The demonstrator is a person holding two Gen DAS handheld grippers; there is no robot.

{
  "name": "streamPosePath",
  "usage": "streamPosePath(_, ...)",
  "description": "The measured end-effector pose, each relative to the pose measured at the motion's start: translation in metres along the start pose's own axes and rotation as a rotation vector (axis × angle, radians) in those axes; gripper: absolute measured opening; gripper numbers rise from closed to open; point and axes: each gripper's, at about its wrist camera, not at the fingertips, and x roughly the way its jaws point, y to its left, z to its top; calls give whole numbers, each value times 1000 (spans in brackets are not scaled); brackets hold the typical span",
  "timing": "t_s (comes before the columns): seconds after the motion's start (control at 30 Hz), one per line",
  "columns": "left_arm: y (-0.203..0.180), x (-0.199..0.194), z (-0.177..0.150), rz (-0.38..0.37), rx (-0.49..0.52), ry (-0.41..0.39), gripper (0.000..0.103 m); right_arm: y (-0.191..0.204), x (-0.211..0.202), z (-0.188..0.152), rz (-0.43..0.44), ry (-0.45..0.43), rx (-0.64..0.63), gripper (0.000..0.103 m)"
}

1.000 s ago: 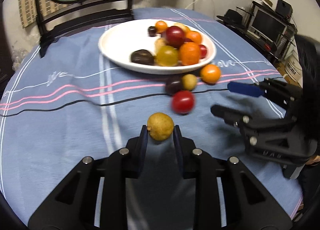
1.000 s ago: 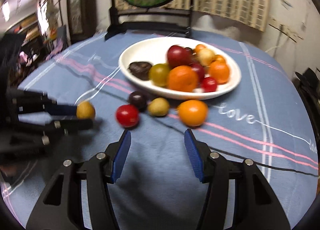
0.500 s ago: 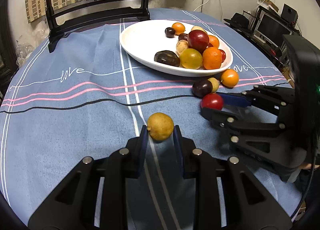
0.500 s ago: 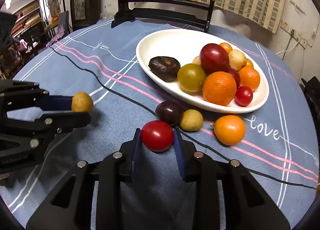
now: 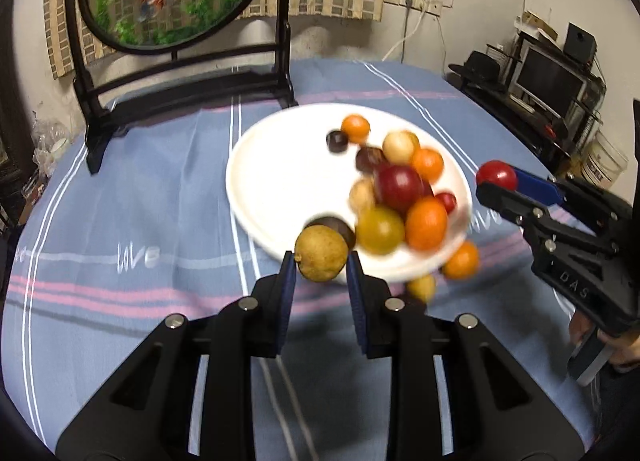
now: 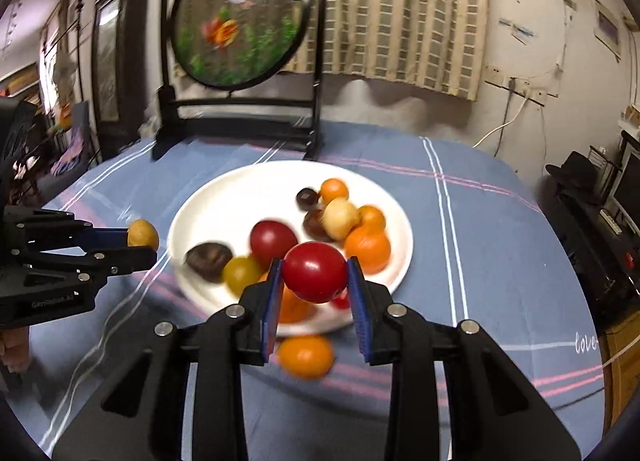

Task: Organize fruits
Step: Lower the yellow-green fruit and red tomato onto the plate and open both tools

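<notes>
Two grippers, each carrying a fruit, over a table [image 5: 120, 197] with a plate [image 5: 276, 177] of fruit.
Left gripper [image 5: 321, 261] is clamped on a tan fruit [image 5: 321, 252] at the plate's near rim; right gripper [image 6: 314, 273] is clamped on a red tomato [image 6: 315, 272] above the plate. An orange fruit [image 6: 306, 355] lies on the cloth just beside the plate.
</notes>
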Motion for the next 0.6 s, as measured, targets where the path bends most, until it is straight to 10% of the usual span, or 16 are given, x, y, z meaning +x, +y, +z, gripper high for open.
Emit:
streamPosePath(0.43,10,60,36,44,-41,38,26,7,68,12,-10,51,-49,32)
streamPosePath(0.6,16,61,39,87,-58,20,55,20,75,22,-45,15,-93,49)
